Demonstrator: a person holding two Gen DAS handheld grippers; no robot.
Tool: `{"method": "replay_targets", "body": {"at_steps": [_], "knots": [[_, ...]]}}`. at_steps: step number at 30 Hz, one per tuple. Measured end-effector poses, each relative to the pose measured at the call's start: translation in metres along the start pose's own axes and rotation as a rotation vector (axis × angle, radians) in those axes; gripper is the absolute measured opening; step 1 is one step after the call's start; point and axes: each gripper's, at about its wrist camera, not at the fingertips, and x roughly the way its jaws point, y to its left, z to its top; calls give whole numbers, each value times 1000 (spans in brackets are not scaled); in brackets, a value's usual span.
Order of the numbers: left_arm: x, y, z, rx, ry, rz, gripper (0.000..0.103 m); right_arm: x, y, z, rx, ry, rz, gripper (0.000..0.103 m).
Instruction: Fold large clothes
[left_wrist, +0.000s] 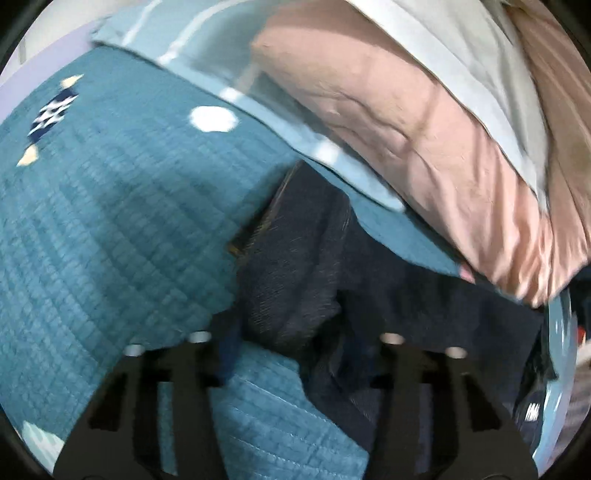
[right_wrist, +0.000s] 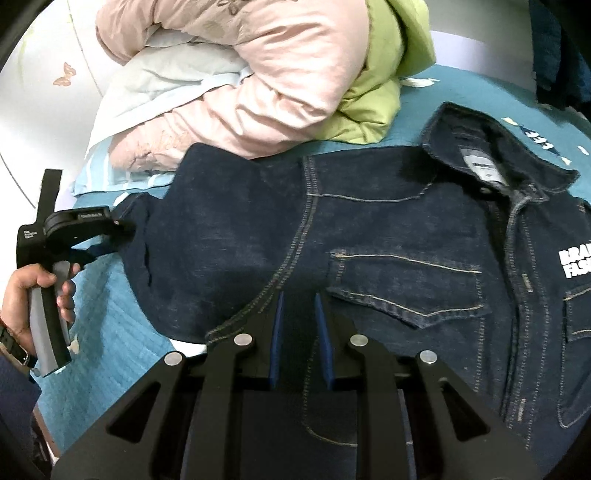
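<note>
While angled down, right gripper (right_wrist: 300, 314) pinches denim jacket (right_wrist: 388, 236) | left gripper (right_wrist: 122, 229) at sleeve

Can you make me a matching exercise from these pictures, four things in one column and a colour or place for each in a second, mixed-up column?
Things:
1. denim jacket
2. quilted bedspread
3. pink padded coat
4. green garment

Descriptions:
A. teal, covering the bed under everything
B. lime coloured, bunched behind the jacket's collar side
C. dark blue, spread flat with its chest pocket showing
D. pale rose, heaped on the light blue pillow

Pairs: 1-C, 2-A, 3-D, 4-B
</note>
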Motion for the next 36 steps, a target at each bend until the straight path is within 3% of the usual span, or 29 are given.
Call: {"method": "replay_targets", "body": {"at_steps": [2, 5, 10, 12, 14, 18, 21, 26, 29, 32, 36], "knots": [[5, -1, 0, 5, 29, -7, 38, 1, 4, 0, -7, 0, 3, 18], [-13, -3, 1, 24, -24, -44, 31, 7, 8, 1, -1, 10, 16, 18], [-89, -25, -16, 145, -192, -120, 31, 17, 16, 4, -8, 23, 73, 7], [-132, -36, -32, 148, -257, -159, 31, 35, 13, 3, 40, 93, 116, 6], [-155, -43, -36, 157, -273, -201, 31, 49, 10, 0, 61, 133, 106, 6], [-199, -91, -53, 240, -323, -261, 31, 50, -2, 4, 115, 150, 173, 5], [-213, -143, -67, 301, -337, -298, 31, 17, -27, 2, 146, 86, 202, 6], [-205, -243, -97, 387, -291, -378, 31, -39, -85, -16, 178, 22, 154, 8], [-182, -302, -121, 428, -242, -391, 32, -73, -132, -30, 170, -1, 61, 8], [-146, -353, -148, 461, -175, -380, 32, -105, -187, -48, 164, -18, -87, 8], [-105, -401, -184, 483, -105, -363, 32, -131, -257, -69, 240, -11, -171, 8]]}}
